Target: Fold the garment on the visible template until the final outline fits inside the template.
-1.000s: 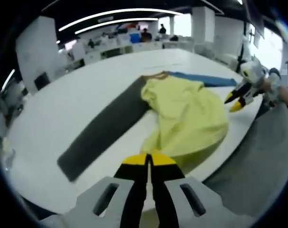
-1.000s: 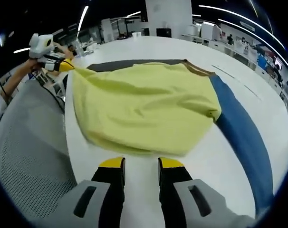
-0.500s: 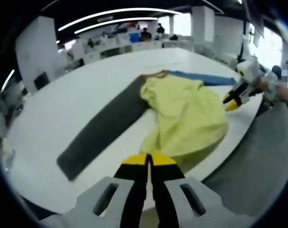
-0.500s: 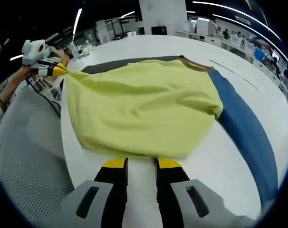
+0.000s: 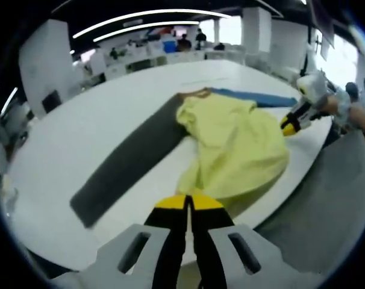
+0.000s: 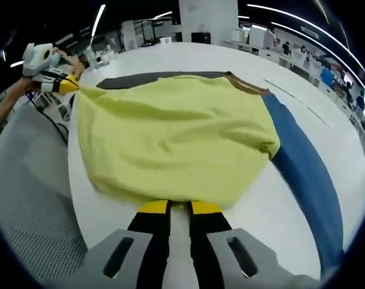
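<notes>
Jaws of the right tool (image 6: 179, 208), apart a second ago, now pinch the yellow T-shirt's (image 6: 176, 135) hem, matching the left tool's (image 5: 188, 203) grip, so folding can begin.

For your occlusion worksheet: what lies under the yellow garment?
Dark grey strip, brown corner and blue strip emerge from beneath the yellow garment; their covered parts cannot be seen.

You can't read any words, numbers or signs in either view. The yellow shirt (image 6: 176, 135), the white table (image 5: 98, 126) and the dark and blue strips on it have no writing you can make out. Things far back in the room are too small and blurry to read.
</notes>
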